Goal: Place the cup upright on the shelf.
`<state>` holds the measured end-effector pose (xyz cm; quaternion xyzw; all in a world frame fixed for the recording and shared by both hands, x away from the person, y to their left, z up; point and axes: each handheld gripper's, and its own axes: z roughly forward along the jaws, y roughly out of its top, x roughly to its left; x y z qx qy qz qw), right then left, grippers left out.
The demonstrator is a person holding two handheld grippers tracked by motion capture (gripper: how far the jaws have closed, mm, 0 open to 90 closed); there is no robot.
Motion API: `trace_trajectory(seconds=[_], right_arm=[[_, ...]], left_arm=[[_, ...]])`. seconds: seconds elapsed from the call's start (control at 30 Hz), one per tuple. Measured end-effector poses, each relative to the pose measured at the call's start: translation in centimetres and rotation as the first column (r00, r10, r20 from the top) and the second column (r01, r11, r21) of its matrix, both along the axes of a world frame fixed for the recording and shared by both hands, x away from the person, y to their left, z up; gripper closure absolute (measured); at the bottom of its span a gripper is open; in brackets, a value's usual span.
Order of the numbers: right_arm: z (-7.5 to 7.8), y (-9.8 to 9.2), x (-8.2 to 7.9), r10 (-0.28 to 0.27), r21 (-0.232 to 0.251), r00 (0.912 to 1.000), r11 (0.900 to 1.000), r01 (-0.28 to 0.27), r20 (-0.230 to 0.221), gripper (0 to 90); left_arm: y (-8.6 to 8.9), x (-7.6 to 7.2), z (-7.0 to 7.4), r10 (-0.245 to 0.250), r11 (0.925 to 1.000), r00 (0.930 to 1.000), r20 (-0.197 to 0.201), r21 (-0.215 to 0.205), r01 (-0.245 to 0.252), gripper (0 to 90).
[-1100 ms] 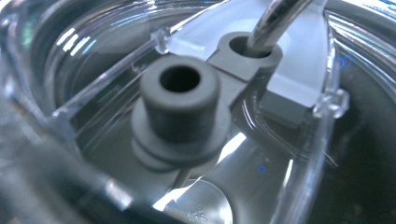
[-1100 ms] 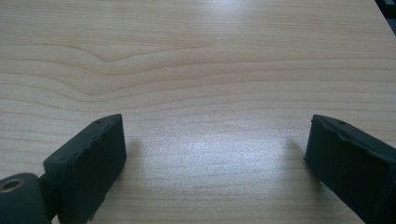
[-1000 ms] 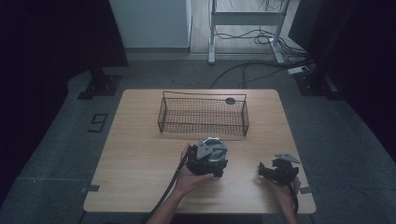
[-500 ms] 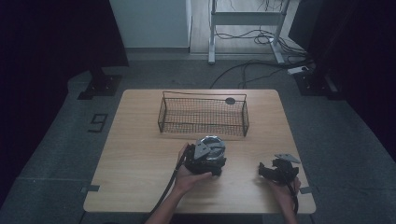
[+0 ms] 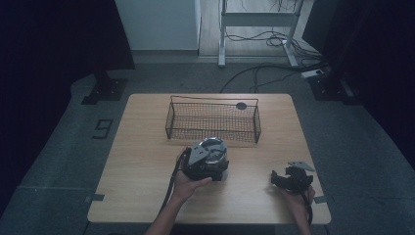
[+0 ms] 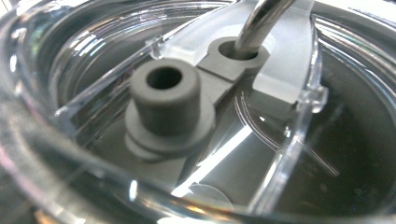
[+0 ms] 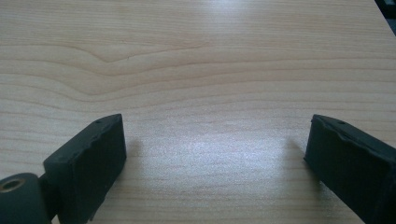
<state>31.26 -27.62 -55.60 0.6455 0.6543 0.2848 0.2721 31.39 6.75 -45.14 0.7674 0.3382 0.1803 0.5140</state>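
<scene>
My left gripper (image 5: 208, 165) is at the middle of the wooden table (image 5: 142, 161), just in front of a dark wire basket (image 5: 214, 99). A clear round plastic piece (image 5: 214, 149) sits at its front end, seemingly gripped. In the left gripper view this clear piece (image 6: 84, 60) is very close, with a grey knob (image 6: 164, 100) and a metal rod (image 6: 261, 21) set in a grey tab; the jaws are hidden. My right gripper (image 5: 288, 178) (image 7: 215, 135) rests low near the table's front right, open, with bare wood between its fingers (image 7: 91, 158).
A small black round spot (image 5: 241, 105) lies on the table behind the basket's right end. Beyond the table are a white cabinet (image 5: 156, 22), a metal frame (image 5: 259, 19) and cables on the floor (image 5: 254, 73).
The left gripper with the clear piece has shifted slightly left. The right gripper has stayed put.
</scene>
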Motion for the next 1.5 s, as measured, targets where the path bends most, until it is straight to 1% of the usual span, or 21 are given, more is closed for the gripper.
trace_trajectory(seconds=[0.17,0.33,0.5,0.67,0.83,0.93,1.1,1.17,1.37,1.5], right_arm=[[0.0,0.0,0.0,0.0,0.0,1.0,1.0,0.0,0.001,5.2],[0.0,0.0,0.0,-0.001,0.0,1.0,1.0,0.001,0.001,5.3],[0.0,0.0,0.0,-0.002,-0.001,1.0,1.0,0.002,0.002,5.5],[0.0,0.0,0.0,-0.002,-0.001,1.0,1.0,0.002,0.002,5.7],[0.0,0.0,0.0,-0.003,-0.001,1.0,1.0,0.003,0.004,5.9],[0.0,0.0,0.0,-0.005,-0.001,1.0,1.0,0.005,0.007,6.3],[0.0,0.0,0.0,-0.007,0.0,0.9999,1.0,0.007,0.007,6.5],[0.0,0.0,0.0,-0.007,0.0,0.9999,1.0,0.007,0.008,6.6],[0.0,0.0,0.0,-0.007,0.0,1.0,1.0,0.007,0.006,6.7],[0.0,-0.1,0.0,-0.008,0.0,0.9999,1.0,0.008,0.007,6.9]], left_arm=[[0.4,-0.1,0.4,0.002,1.0,1.0,0.006,0.003,-0.002,3.7],[0.9,0.0,0.7,0.012,0.9999,0.9999,0.006,-0.007,-0.012,3.7],[1.3,0.2,1.1,0.024,0.9997,0.9997,0.011,-0.006,-0.024,3.7],[1.7,0.5,1.7,0.032,0.9993,0.9995,0.009,-0.02,-0.032,3.7],[1.9,0.8,2.3,0.035,0.9993,0.9994,0.006,-0.012,-0.035,3.7],[2.1,1.0,2.6,0.039,0.9991,0.9992,0.008,-0.019,-0.038,3.7],[2.2,1.3,2.9,0.039,0.9989,0.9993,0.001,-0.028,-0.038,3.7],[2.3,1.5,3.0,0.039,0.999,0.9992,0.005,-0.023,-0.039,3.7],[2.3,1.8,3.3,0.043,0.9987,0.9991,0.006,-0.028,-0.042,3.7],[2.4,2.0,3.6,0.042,0.9989,0.9991,0.01,-0.02,-0.042,3.8]])
